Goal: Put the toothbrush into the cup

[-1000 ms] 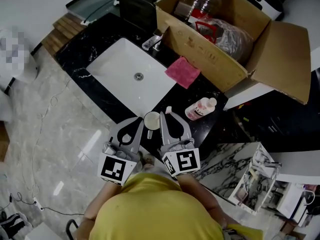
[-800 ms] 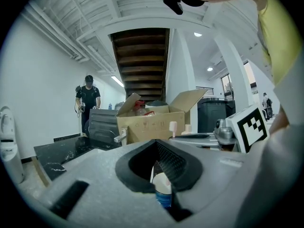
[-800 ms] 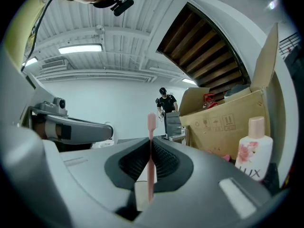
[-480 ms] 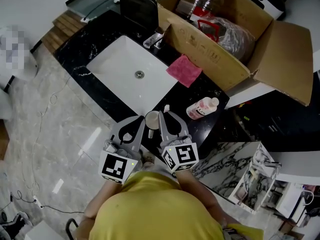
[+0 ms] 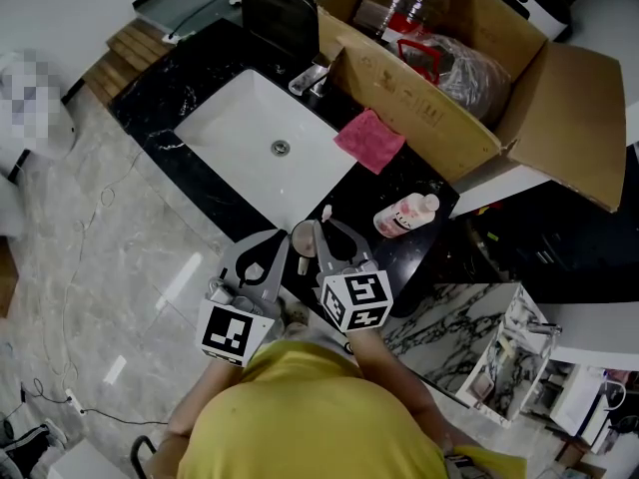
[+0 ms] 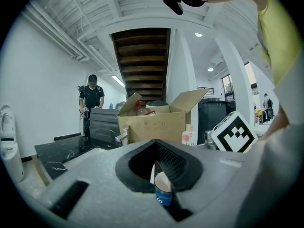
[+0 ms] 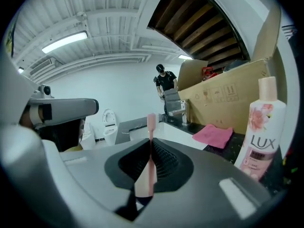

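A pale cup [image 5: 303, 236] with a blue label [image 6: 164, 194] stands at the black counter's near edge, and my left gripper [image 5: 283, 239] is shut on it. In the left gripper view the cup sits between the jaws of the left gripper [image 6: 162, 177]. Just right of the cup, my right gripper [image 5: 319, 232] is shut on a pink toothbrush [image 5: 325, 213]. Its head pokes out past the jaws, beside the cup's rim. In the right gripper view the toothbrush [image 7: 150, 127] stands upright in the right gripper [image 7: 149, 151], with its lower end hidden.
A white sink [image 5: 240, 133] with a faucet [image 5: 310, 78] is set into the black counter [image 5: 414, 257]. A pink cloth [image 5: 369, 140] and a LUX bottle [image 5: 404, 215] lie to the right. A big open cardboard box [image 5: 419, 108] stands behind. A person [image 6: 91, 99] stands far back.
My right gripper has sunk and tipped forward with the toothbrush, closer to the cup. The left gripper and the cup have stayed put.
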{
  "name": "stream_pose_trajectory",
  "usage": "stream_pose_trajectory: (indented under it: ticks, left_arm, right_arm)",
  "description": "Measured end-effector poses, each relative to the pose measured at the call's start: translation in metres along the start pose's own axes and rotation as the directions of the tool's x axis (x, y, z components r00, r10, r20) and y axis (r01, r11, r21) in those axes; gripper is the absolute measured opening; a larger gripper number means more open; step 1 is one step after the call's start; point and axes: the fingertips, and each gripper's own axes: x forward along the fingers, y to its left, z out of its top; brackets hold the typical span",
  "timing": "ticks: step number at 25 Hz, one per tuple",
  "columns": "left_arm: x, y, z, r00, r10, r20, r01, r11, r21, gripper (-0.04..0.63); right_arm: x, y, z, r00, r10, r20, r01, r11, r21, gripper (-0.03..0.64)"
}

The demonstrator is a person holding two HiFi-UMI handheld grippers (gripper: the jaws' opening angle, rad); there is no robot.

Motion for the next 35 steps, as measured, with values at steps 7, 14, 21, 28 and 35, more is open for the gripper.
stream_pose_trajectory:
  ticks: [7,14,21,28,35]
  left_arm:
    - [-0.003,-0.001,0.002,1.0,0.002,0.009,-0.002,1.0,-0.001,-0.003]
    - [-0.003,-0.001,0.005,1.0,0.0,0.012,0.0,1.0,-0.001,-0.003]
    - [-0.001,-0.004,0.014,0.999,0.002,0.039,-0.002,1.0,-0.001,-0.003]
    - [0.001,-0.009,0.028,0.997,0.004,0.071,-0.005,1.0,0.014,-0.003]
    - [-0.001,-0.007,0.06,0.99,0.02,0.142,-0.023,1.0,0.017,-0.003]
  right_arm:
    - [0.004,0.001,-0.008,0.998,-0.02,-0.064,0.019,1.0,-0.021,0.11]
    - [-0.006,-0.009,-0.008,0.995,-0.07,-0.07,0.07,0.998,-0.006,0.155]
    - [-0.028,-0.013,0.024,0.994,-0.105,0.031,0.105,0.994,0.016,0.035]
    - [-0.06,-0.01,0.079,0.971,-0.139,0.194,0.154,0.986,-0.063,0.009]
    - [-0.093,-0.002,0.124,0.929,-0.157,0.336,0.228,0.957,-0.181,0.009]
